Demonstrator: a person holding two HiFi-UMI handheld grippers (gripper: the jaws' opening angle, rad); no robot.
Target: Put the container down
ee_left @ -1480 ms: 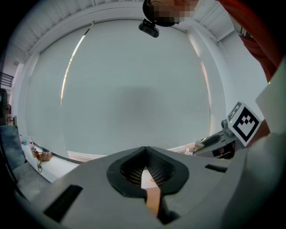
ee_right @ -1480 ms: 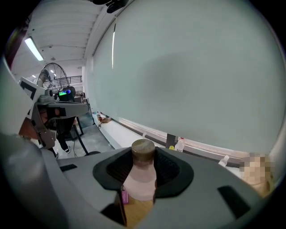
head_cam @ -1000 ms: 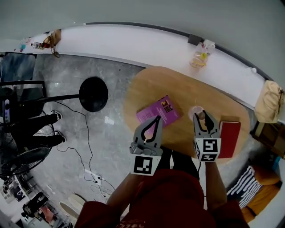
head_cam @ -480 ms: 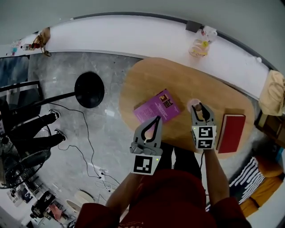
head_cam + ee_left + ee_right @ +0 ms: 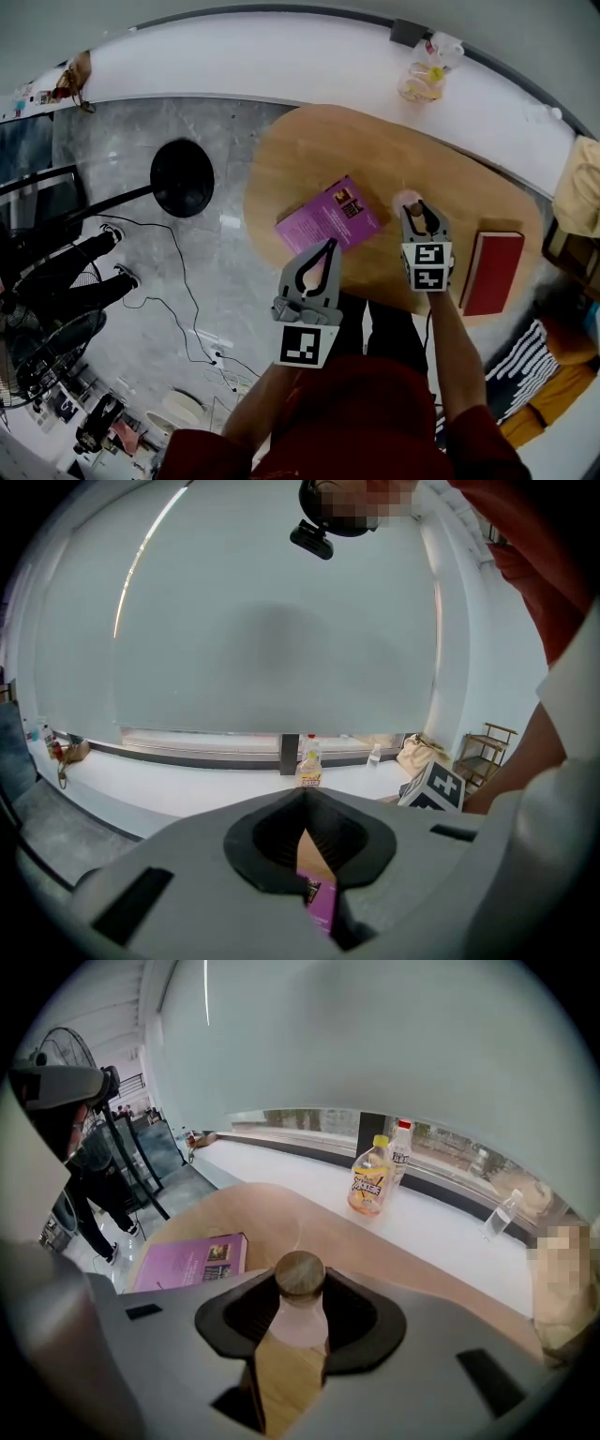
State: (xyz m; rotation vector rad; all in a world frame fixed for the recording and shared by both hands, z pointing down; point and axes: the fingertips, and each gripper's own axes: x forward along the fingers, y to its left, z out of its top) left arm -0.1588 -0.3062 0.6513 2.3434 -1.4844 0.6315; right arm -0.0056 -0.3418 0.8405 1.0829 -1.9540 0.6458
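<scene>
A small pale pink container (image 5: 297, 1324) with a round wooden lid (image 5: 300, 1274) stands upright between the jaws of my right gripper (image 5: 298, 1309), which is shut on its body. In the head view that gripper (image 5: 421, 217) holds the container (image 5: 409, 201) over the right half of the oval wooden table (image 5: 356, 150); whether its base touches the top I cannot tell. My left gripper (image 5: 328, 247) hovers at the table's near edge, shut, its tips together with nothing between them. Through its slit (image 5: 306, 855) show only wood and purple cover.
A purple book (image 5: 328, 223) lies flat left of the container, a red book (image 5: 492, 272) at the table's right edge. A yellow drink bottle (image 5: 419, 80) stands on the white ledge behind. A black round stand base (image 5: 183, 178) and cables are on the floor at left.
My right gripper with the container has drawn away from the red book, further over the table. The left gripper has hardly moved.
</scene>
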